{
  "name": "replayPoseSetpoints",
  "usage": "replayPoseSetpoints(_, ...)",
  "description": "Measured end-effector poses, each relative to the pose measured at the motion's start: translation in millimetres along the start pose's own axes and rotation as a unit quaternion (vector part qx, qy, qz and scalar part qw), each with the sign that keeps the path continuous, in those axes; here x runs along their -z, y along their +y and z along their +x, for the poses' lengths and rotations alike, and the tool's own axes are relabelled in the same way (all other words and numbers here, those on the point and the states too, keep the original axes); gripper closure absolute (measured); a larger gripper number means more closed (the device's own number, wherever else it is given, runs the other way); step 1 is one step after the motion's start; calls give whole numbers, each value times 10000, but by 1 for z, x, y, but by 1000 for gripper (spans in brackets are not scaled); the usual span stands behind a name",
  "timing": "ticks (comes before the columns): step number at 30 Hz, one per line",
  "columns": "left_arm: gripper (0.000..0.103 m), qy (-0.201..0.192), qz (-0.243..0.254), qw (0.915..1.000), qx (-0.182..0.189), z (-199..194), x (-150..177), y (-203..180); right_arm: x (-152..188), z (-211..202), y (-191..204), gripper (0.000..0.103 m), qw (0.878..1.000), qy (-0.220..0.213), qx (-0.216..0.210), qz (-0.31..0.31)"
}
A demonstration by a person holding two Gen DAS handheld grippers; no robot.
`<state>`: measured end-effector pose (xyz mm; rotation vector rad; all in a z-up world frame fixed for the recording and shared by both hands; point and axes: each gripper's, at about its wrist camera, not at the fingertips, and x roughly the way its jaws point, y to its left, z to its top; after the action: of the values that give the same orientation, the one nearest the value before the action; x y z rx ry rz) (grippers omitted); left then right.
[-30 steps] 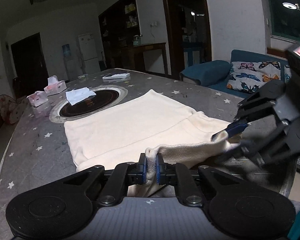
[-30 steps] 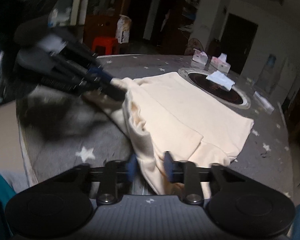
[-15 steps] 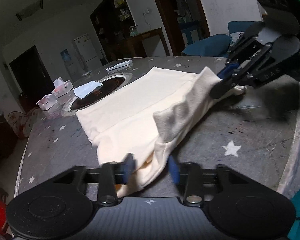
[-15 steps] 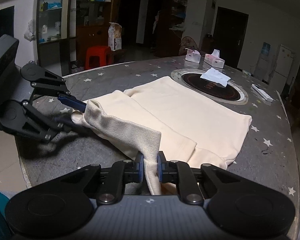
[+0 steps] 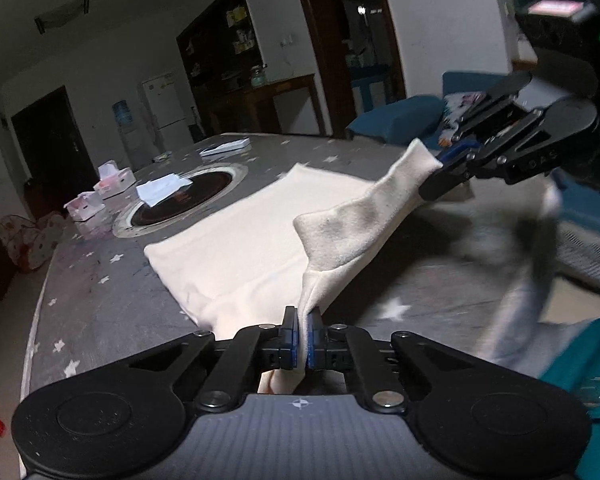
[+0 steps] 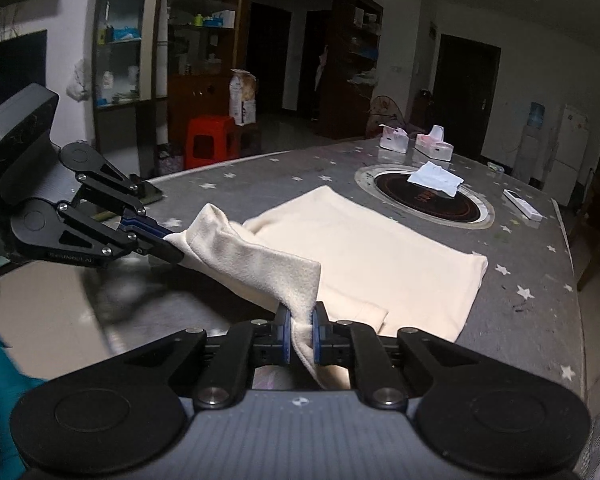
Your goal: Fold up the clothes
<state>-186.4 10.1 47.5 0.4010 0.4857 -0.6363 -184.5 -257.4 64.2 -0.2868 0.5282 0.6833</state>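
Two grippers, left gripper (image 5: 303, 338) and right gripper (image 6: 301, 334), each with jaws pinching one end of the cream garment's (image 6: 364, 256) near strip, hold it taut above the table (image 6: 512, 320), likely to carry it over the flat-lying body.

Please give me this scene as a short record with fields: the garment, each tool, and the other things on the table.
garment: cream garment, mostly flat on the table, near strip lifted
left tool: shut on one end of the lifted strip
right tool: shut on the other end
table: grey, star pattern
burner ring: white tissue lying on it
far edge: two tissue boxes
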Motion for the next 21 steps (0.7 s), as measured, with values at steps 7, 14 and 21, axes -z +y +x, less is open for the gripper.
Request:
replayPoseSetpoints(7,98,-220,-214,9994,172,-54,-14,-15,-10,-50,19,94,9993,81,-334,111)
replayPoseSetpoints(14,98,-317,-58,9995,-76,-36,-38,3,-33,-41,0,94,9996,-35,-248,126)
replayPoseSetpoints(21,98,-145,104,9994,-283,21,-60,38,-59,8,-43,94,9998,-14,-116,186)
